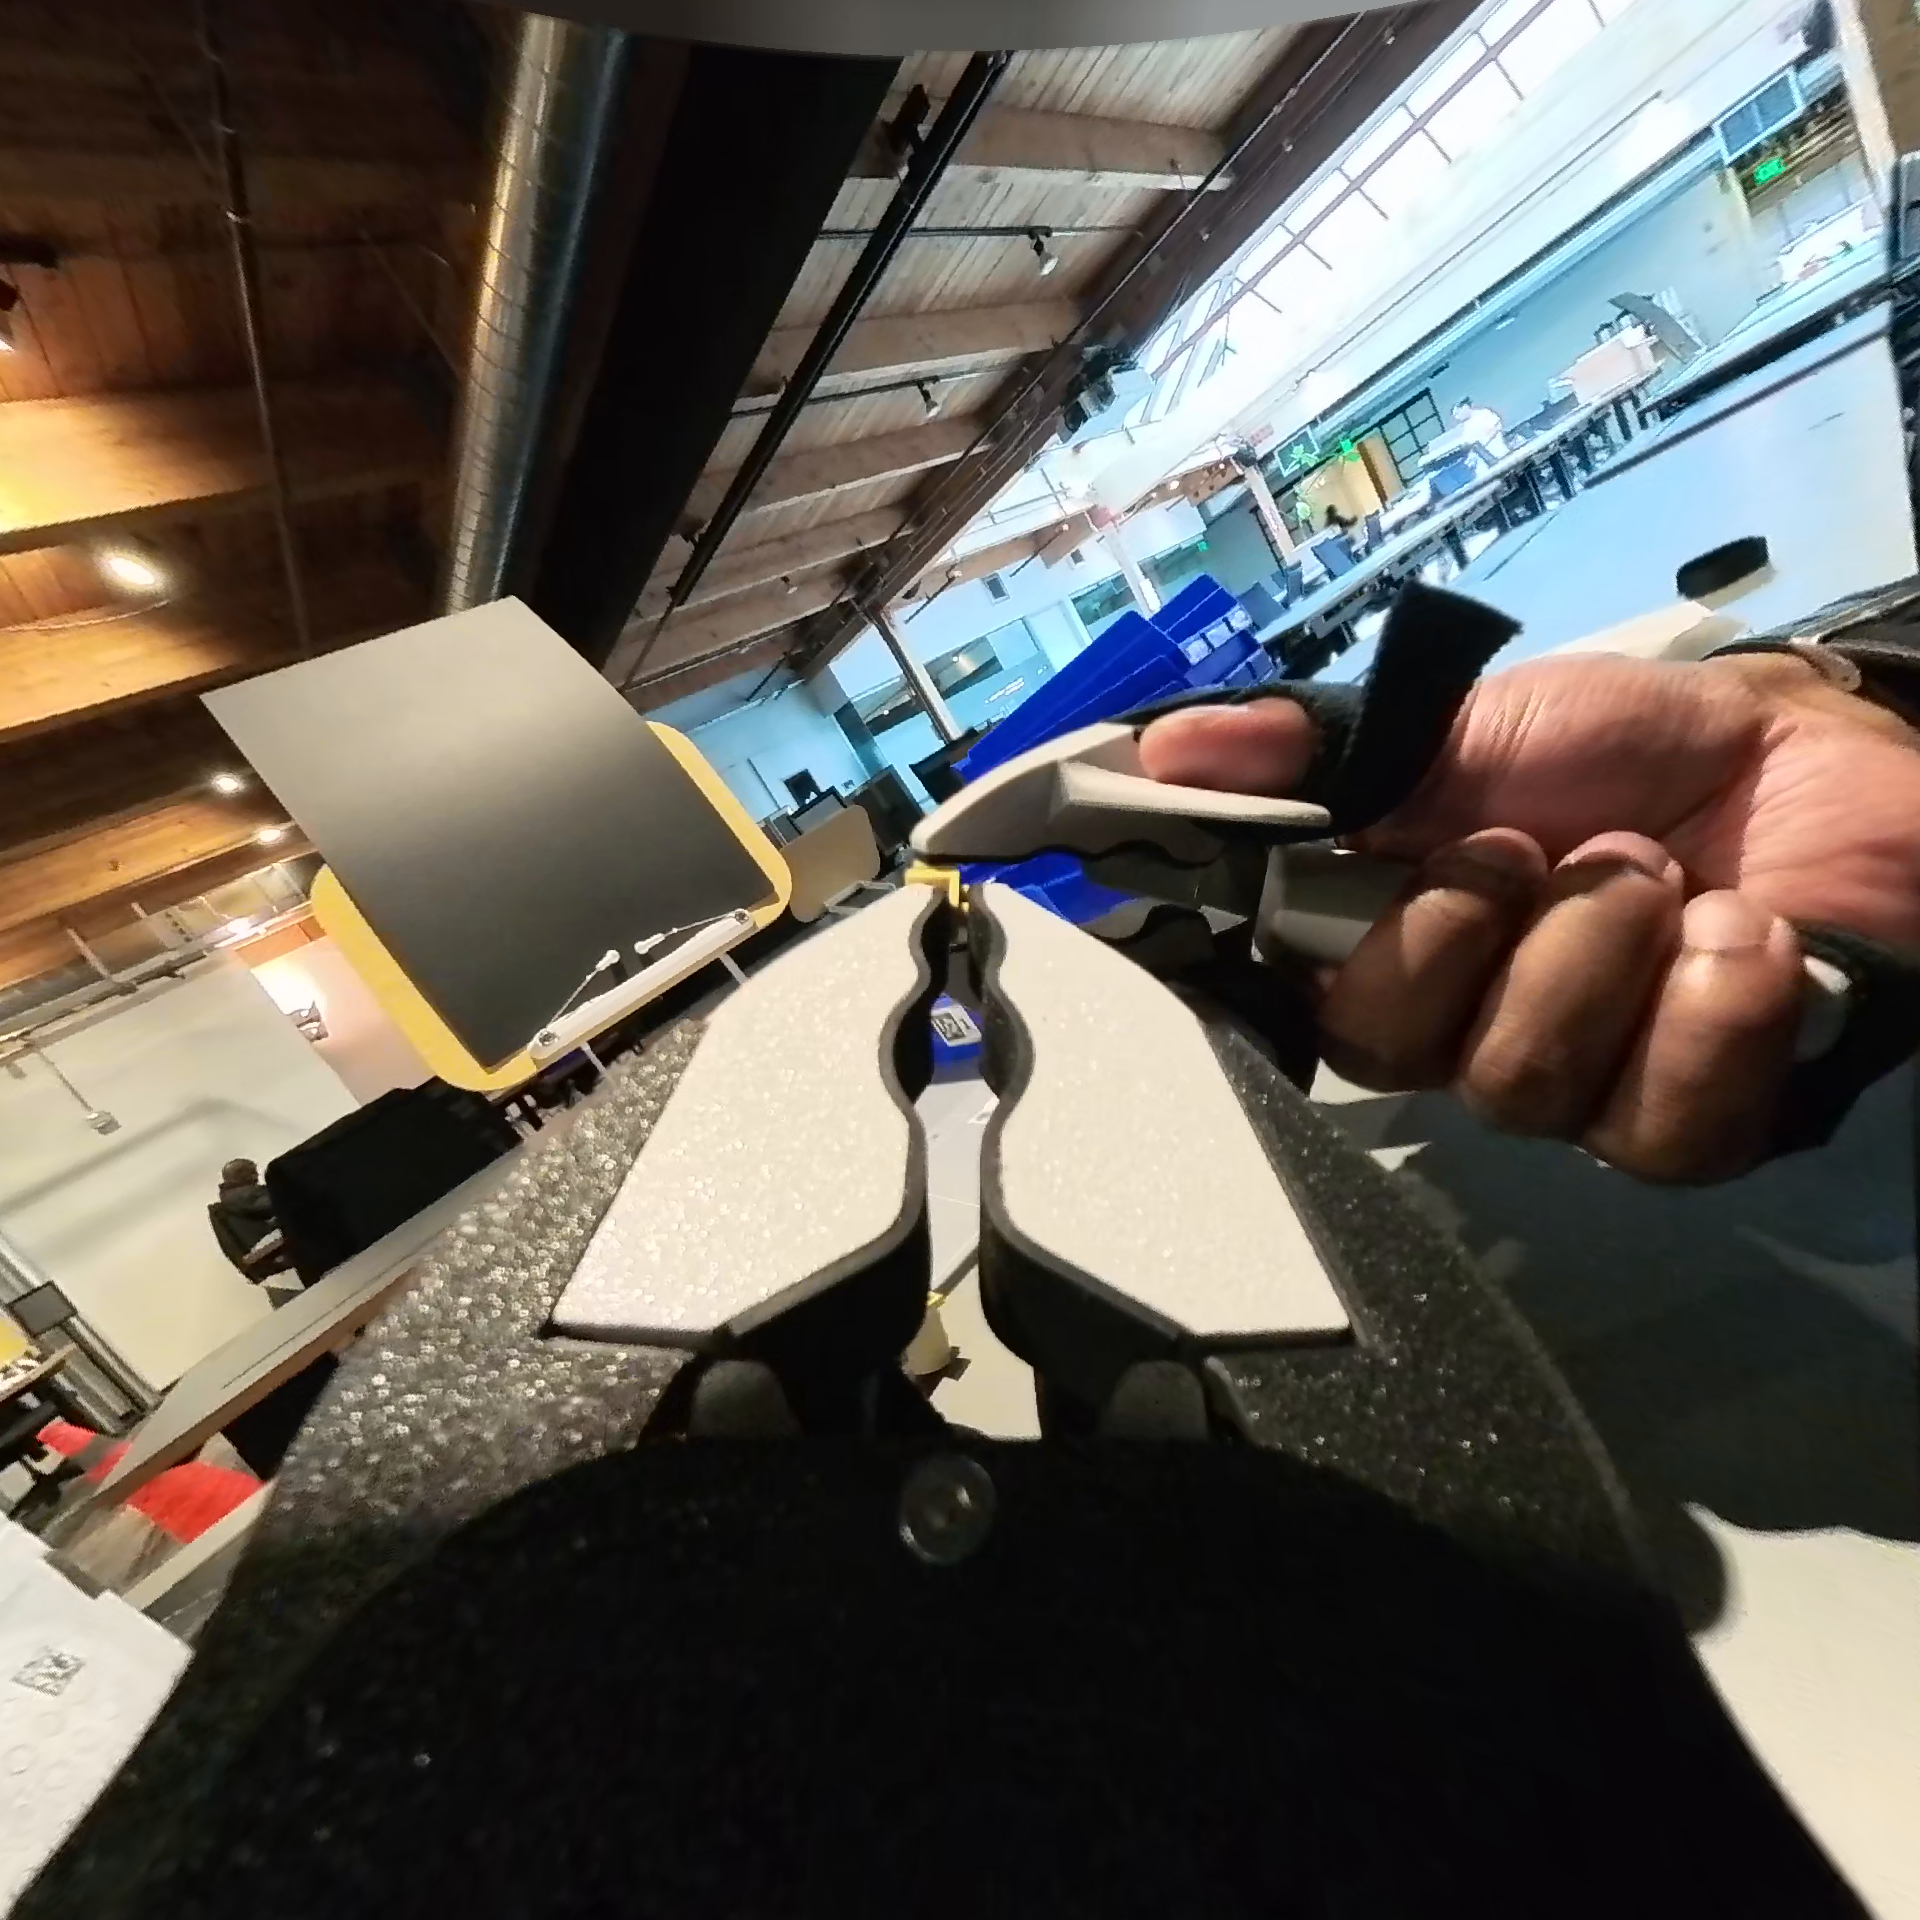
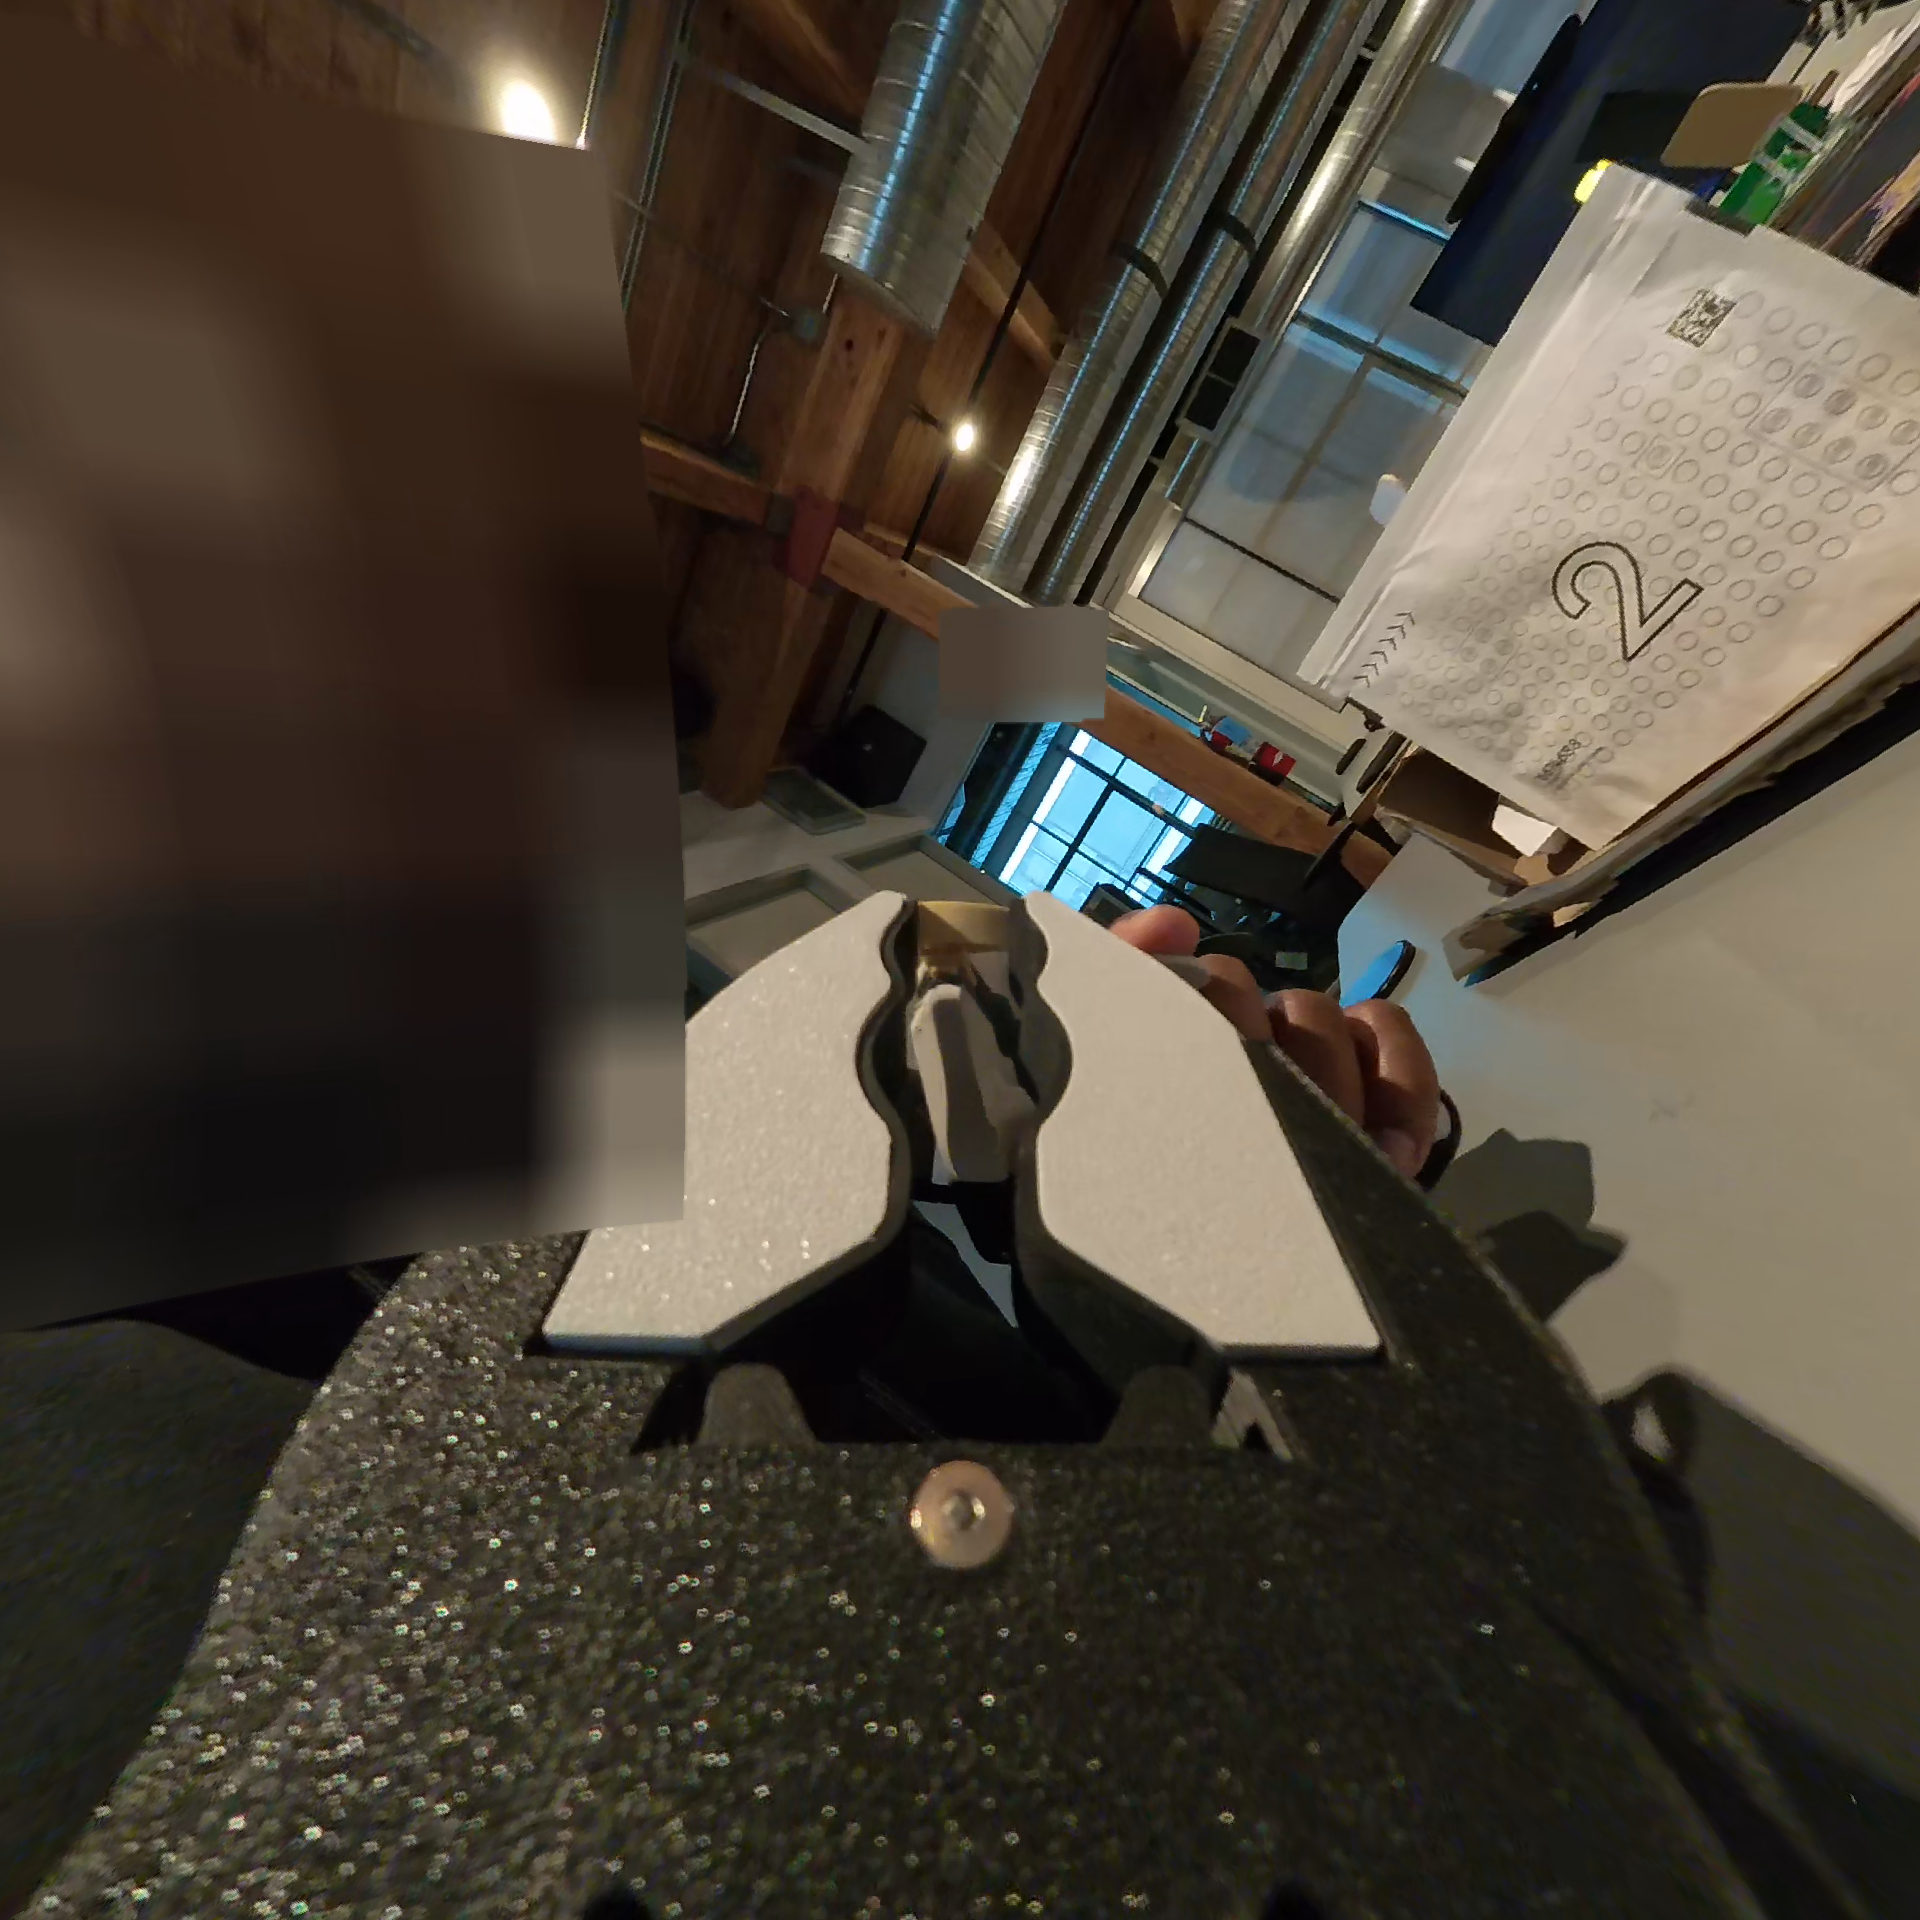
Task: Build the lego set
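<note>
The small yellow Lego piece (image 1: 932, 881) sits right at the tips of the left gripper (image 1: 951, 914), whose two grey fingers are drawn in close with only a thin gap between them. The right gripper (image 1: 940, 844) comes in from the side, its grey tip touching that same yellow piece, and a bare hand (image 1: 1621, 914) with a black strap over the thumb wraps its handle.

From the right gripper's own camera, its fingers (image 2: 790, 1101) stand narrow too, pinching a tan-yellow bit (image 2: 961, 923) at the tips; it looks like the same piece, though the light there is poor. The other gripper's grey finger (image 2: 956, 1081) shows through the gap below, and the other hand (image 2: 1340, 1039) is curled just behind the right finger.

Both tools are tilted up, so wooden ceiling beams and silver ducts (image 2: 925, 156) fill the background. A white paper bag (image 2: 1621, 520) printed with rings lies on the pale table (image 2: 1662, 1091) to the right. A dark panel with a yellow edge (image 1: 499, 821) hangs off to the left.
</note>
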Motion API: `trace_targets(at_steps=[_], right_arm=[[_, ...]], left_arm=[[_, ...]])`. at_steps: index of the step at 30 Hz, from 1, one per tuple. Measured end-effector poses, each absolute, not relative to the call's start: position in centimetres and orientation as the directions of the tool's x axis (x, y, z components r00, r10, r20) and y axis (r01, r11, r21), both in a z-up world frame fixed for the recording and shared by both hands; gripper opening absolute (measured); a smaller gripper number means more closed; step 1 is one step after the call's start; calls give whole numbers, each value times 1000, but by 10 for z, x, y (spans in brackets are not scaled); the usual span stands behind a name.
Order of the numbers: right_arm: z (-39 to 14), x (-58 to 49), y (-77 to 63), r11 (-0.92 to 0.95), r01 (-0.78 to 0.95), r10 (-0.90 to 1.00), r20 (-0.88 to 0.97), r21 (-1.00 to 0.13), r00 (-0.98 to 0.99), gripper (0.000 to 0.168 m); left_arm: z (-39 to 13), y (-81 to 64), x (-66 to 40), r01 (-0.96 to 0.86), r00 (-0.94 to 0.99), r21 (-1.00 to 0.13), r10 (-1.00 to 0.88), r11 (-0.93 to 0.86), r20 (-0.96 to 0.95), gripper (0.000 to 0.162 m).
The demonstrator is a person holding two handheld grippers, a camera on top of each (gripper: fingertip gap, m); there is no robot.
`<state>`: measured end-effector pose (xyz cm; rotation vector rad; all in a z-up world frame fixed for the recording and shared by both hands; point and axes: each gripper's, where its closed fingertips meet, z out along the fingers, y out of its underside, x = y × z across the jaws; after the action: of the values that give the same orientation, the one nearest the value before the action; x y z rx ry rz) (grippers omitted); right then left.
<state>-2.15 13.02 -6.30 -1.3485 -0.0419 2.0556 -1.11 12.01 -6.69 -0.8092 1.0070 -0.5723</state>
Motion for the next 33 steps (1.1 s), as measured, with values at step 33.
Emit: trace_targets(at_steps=[33], right_arm=[[-55, -24, 103, -723, -474, 630, -761, -502, -156, 16]], left_arm=[[-60, 92, -14, 200, 378, -695, -709, 690, -595, 3]])
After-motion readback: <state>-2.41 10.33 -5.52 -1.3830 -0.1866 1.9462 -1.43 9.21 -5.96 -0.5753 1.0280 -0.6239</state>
